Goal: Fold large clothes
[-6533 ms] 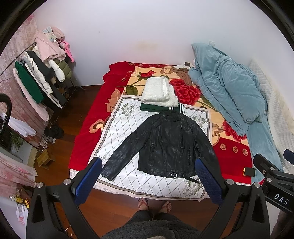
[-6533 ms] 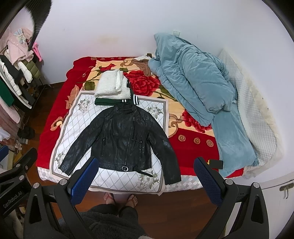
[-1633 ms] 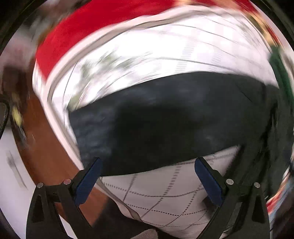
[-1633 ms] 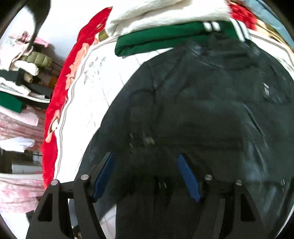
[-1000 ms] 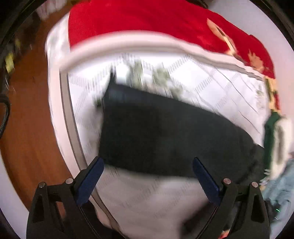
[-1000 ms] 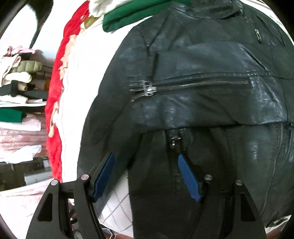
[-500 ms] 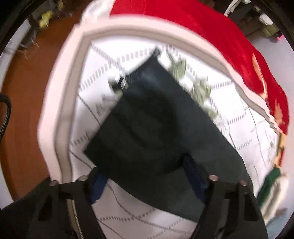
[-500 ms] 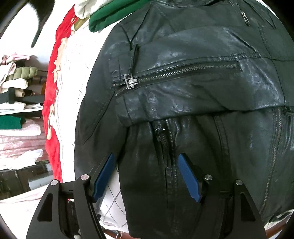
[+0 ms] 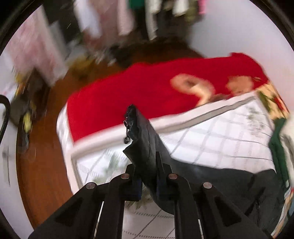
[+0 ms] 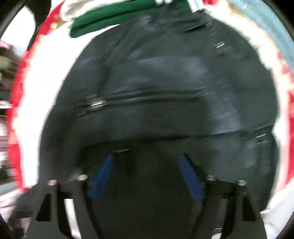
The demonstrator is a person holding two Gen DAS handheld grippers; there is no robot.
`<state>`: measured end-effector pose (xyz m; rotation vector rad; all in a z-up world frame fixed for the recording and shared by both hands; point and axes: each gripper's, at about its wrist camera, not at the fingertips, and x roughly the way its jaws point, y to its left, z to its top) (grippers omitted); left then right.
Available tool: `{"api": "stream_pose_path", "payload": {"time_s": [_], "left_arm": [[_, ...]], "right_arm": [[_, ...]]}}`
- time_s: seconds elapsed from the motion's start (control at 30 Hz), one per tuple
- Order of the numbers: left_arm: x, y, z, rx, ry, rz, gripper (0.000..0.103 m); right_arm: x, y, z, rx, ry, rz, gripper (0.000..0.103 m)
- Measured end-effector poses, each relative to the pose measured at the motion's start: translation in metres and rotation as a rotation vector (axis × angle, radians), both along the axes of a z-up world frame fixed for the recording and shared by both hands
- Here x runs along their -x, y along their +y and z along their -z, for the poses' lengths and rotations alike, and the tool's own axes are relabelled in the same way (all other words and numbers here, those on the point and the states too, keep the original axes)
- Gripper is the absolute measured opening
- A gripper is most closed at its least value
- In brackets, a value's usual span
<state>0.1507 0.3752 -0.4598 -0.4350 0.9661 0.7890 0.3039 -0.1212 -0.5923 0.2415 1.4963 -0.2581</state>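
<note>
One sleeve (image 9: 141, 139) of the black jacket (image 10: 165, 88) on the bed (image 9: 147, 92) is pinched in the closed left tongs (image 9: 148, 181). It should be carried flat across the jacket; the right tongs (image 10: 147, 174), open and empty, hover over the jacket.

No legible txt, labels or nos. in either view.

Across the middle of your left view runs a red blanket (image 9: 147, 88), with its white quilted panel (image 9: 220, 139) at lower right and wooden floor (image 9: 46, 147) at lower left. Blurred hanging clothes (image 9: 128, 16) fill the top. Your right view shows a folded green garment (image 10: 110, 16) along the top edge.
</note>
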Motion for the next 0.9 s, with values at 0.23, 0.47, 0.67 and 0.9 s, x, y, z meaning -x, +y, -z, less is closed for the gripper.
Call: {"api": "stream_pose_path", "payload": {"time_s": [0.23,0.47,0.67,0.9], "left_arm": [[-0.056,-0.188,-0.09,-0.219,-0.093,0.365,0.006],[-0.106,-0.376,-0.1,-0.163,-0.158,0.745,0.006],[-0.114,-0.565,-0.04,0.002,-0.068,1.05,0.006],[-0.11,-0.665,0.024,0.082,0.155,1.155,0.013]], "right_arm": [[-0.011,-0.053,0.0,0.076,-0.053,0.078,0.096],[0.012,-0.156,-0.007,-0.054,-0.077,0.207,0.096],[0.059,-0.272,-0.004,-0.05,-0.057,0.306,0.096],[0.101,-0.365,0.022,-0.048,-0.008,0.366,0.096]]}}
